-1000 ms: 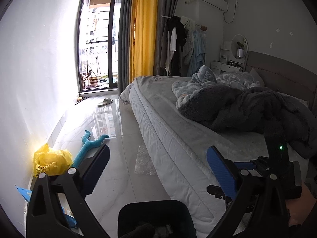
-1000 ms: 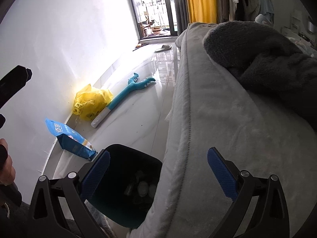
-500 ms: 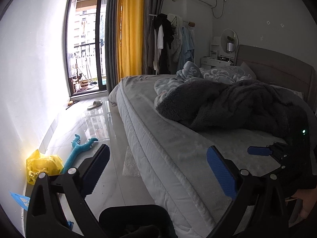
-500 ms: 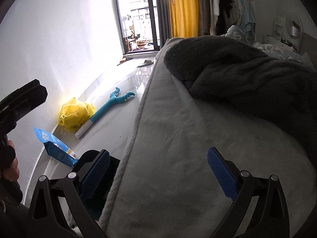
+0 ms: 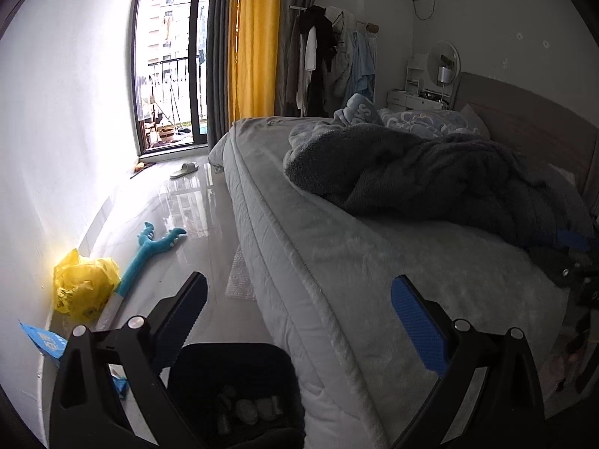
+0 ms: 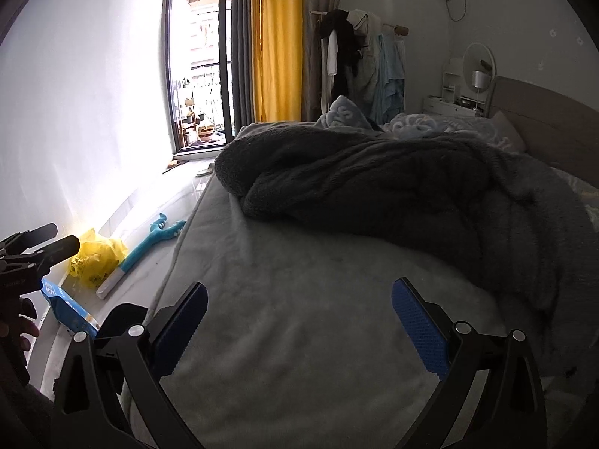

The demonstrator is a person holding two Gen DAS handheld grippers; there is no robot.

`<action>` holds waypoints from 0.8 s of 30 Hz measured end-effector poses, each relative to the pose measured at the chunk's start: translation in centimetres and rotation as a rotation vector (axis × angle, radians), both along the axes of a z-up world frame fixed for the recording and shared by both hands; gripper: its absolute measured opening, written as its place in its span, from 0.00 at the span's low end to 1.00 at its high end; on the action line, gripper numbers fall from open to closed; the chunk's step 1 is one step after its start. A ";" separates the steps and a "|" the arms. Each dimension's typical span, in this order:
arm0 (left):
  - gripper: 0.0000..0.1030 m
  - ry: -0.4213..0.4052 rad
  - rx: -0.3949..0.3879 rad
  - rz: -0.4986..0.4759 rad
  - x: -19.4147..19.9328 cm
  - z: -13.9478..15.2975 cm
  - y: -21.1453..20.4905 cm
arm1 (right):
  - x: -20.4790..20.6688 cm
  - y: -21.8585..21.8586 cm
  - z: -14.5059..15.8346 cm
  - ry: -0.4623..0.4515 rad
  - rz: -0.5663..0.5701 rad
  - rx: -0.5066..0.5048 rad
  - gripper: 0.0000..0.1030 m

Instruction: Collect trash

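Left gripper: the left gripper (image 5: 299, 310), black with blue ribbed pads, has its jaws spread wide and holds nothing; it hangs over the edge of the bed, above the bin.
Right gripper: the right gripper (image 6: 299, 310), of the same black and blue make, is also spread wide and holds nothing; it hangs over the grey bed top.
Bin: a dark, round-cornered plastic trash bin (image 5: 239, 359) stands on the floor against the side of the bed, mouth upward; small pale crumpled pieces lie in its bottom.
Yellow bag: a crumpled yellow plastic bag (image 5: 80, 284) sits on the floor against the white wall, bunched with no clear long axis, dark print on its lower part.
Blue packet: a flat blue snack packet with white print (image 6: 67, 307) lies at the foot of the wall, near the bin and just beside the yellow bag; its long axis runs roughly along the wall, one end tipped up.
Teal toy: a long teal plush toy with a forked end (image 5: 149, 247) lies on the glossy tile floor; its long axis runs from a white end beside the yellow bag away toward the balcony door, fork end farthest.
Bubble sheet: a pale, bubble-textured sheet (image 5: 239, 277) lies flat on the floor, touching the bed's side.
Bed: a bed with a pale grey fleece cover (image 5: 337, 247) carries a heaped dark grey fleece blanket (image 6: 393, 187).
Door end: a pale slipper (image 5: 185, 169) lies on the floor near the glass balcony door (image 5: 168, 67), beside a yellow curtain (image 5: 254, 41).
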State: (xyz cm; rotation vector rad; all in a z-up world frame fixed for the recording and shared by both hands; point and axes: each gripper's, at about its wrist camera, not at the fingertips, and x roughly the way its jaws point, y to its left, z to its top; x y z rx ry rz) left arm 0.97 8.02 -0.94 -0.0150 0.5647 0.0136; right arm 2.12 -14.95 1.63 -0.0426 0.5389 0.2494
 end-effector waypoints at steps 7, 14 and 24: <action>0.97 -0.033 0.019 -0.002 -5.0 2.3 -0.4 | -7.1 -3.7 3.2 -0.088 -0.047 0.058 0.97; 0.97 -0.047 0.043 0.002 -9.8 3.1 -0.6 | -12.1 -6.0 3.1 -0.092 -0.078 0.144 0.97; 0.97 -0.063 0.051 0.046 -13.2 0.6 -0.5 | -13.5 -3.7 2.0 -0.091 0.048 0.104 0.97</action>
